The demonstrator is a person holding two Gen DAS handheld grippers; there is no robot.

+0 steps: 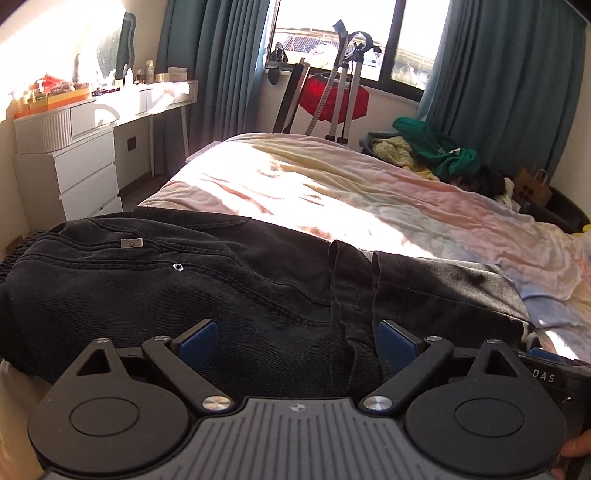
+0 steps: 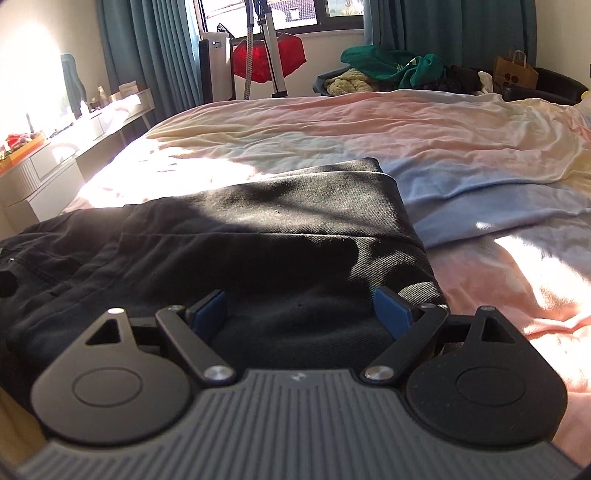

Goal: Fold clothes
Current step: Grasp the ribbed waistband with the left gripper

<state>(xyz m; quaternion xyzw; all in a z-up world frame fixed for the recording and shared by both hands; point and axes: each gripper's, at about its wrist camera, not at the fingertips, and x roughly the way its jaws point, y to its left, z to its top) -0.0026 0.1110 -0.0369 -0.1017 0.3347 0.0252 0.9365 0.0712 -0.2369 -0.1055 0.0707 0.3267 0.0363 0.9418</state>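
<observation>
Left wrist view: black jeans (image 1: 184, 295) are laid folded on bed (image 1: 332, 184); left hand-held gripper (image 1: 297, 341) is held agape; right hand-held gripper (image 2: 299, 312) likewise spread, nothing gripped

Both your wrist views sit low and close over the black jeans (image 1: 184, 295) (image 2: 258, 236), facing across the bed (image 1: 369, 195) (image 2: 406, 122) toward the window (image 1: 332, 33); its top seems cropped on the right.

Only "DAS" reads, white letters on a black device (image 1: 554, 376) at right
</observation>
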